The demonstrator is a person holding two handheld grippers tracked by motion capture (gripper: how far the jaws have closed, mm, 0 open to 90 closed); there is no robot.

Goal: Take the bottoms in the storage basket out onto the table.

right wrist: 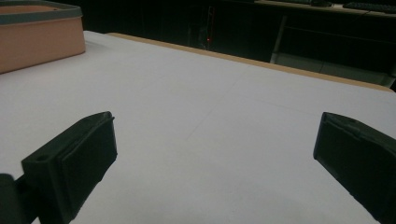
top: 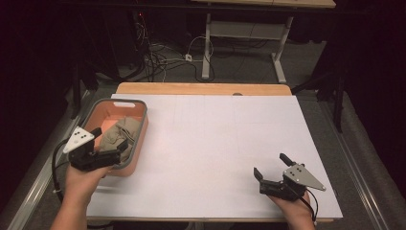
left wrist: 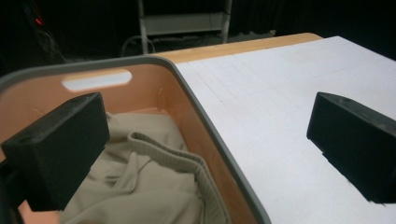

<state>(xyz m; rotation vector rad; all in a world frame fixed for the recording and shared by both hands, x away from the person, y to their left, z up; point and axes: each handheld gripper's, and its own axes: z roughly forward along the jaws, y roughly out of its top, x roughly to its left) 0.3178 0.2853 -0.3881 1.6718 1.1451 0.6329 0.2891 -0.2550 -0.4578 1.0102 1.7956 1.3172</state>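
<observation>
Lab or recording workspace: dark curtained surround, tangle of cables point(top: 158, 60) and power strip on grey carpet floor point(top: 239, 67), second metal-legged bench point(top: 249, 28) behind, desk point(top: 215, 143) covered in white sheet.

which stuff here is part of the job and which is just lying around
Part of the job:
- beige garment bunched in the bin
- pink bin with grey rim
- left gripper, open at the bin's near edge

Just there:
- right gripper, open over the white sheet
- cables on the floor beyond the table
</observation>
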